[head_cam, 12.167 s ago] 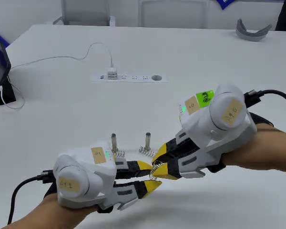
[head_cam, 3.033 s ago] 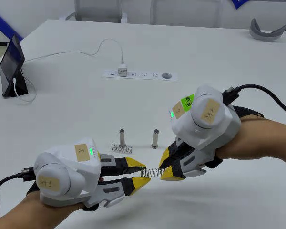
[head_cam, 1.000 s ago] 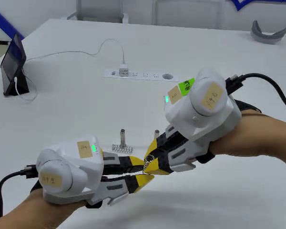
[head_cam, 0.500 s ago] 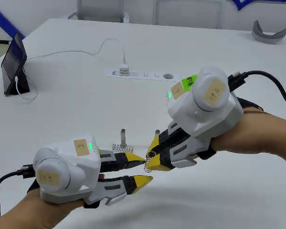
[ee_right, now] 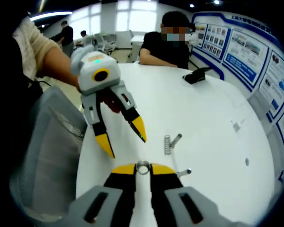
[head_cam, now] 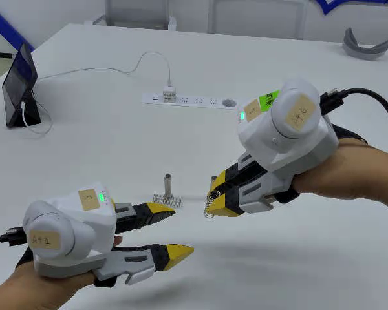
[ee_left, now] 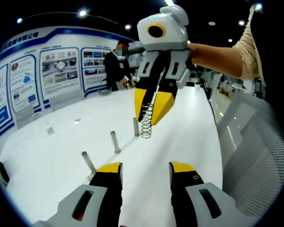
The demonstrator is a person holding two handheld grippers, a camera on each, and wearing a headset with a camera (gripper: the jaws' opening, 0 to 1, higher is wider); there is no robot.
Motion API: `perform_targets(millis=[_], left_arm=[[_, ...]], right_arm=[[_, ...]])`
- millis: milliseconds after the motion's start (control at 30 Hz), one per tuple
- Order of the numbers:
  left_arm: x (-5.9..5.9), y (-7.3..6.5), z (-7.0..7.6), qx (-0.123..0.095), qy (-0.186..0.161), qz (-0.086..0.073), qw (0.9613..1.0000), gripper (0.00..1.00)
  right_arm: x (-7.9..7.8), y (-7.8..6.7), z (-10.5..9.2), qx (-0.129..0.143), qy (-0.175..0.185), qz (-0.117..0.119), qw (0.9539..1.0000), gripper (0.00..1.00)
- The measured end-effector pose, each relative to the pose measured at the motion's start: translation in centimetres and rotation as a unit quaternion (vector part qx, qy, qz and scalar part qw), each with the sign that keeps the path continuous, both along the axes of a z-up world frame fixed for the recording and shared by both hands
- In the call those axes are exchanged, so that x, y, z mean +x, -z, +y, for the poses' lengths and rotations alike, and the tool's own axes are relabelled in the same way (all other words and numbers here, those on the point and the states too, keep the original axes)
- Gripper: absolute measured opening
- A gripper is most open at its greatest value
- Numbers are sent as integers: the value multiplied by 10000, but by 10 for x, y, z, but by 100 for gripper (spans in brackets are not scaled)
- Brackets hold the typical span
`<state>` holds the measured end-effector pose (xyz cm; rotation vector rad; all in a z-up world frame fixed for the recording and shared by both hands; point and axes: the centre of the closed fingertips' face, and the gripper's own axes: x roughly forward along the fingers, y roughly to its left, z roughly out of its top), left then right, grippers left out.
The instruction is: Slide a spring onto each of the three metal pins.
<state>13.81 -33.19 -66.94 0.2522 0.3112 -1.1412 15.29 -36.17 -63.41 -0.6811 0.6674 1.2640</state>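
My right gripper (head_cam: 215, 203) is shut on a small coil spring (head_cam: 209, 208) that hangs from its tips just above the table; the spring shows end-on as a ring (ee_right: 142, 166) between the shut jaws. My left gripper (head_cam: 172, 230) is open and holds nothing, down to the left of the spring. One metal pin (head_cam: 169, 183) stands upright with a second spring (head_cam: 167, 200) lying at its foot. Another pin (head_cam: 213, 179) peeks out just behind the right gripper's tips. In the left gripper view three pins (ee_left: 115, 142) stand in a row below the held spring (ee_left: 146, 126).
A white power strip (head_cam: 187, 101) with a plugged charger and cable lies farther back. A tablet on a stand (head_cam: 16, 84) sits at the left edge. A grey curved object (head_cam: 367, 42) rests at the far right. A person (ee_right: 173, 42) sits across the table.
The left gripper has drawn back down and to the left, away from the spring, with its jaws wider apart. The right gripper keeps the spring and has shifted slightly right.
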Motion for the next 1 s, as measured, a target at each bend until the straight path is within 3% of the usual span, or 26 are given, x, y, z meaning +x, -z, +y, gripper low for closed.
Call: perform_targets(millis=[633,1000], left_arm=[[2,7,16,56,-263,92,9996,46],[4,9,21,45,-332,130,9994,47]], right_arm=[[39,2,-17,34,509,-95,9987,12],[68,2,-21,127,841,-266,9960,12]])
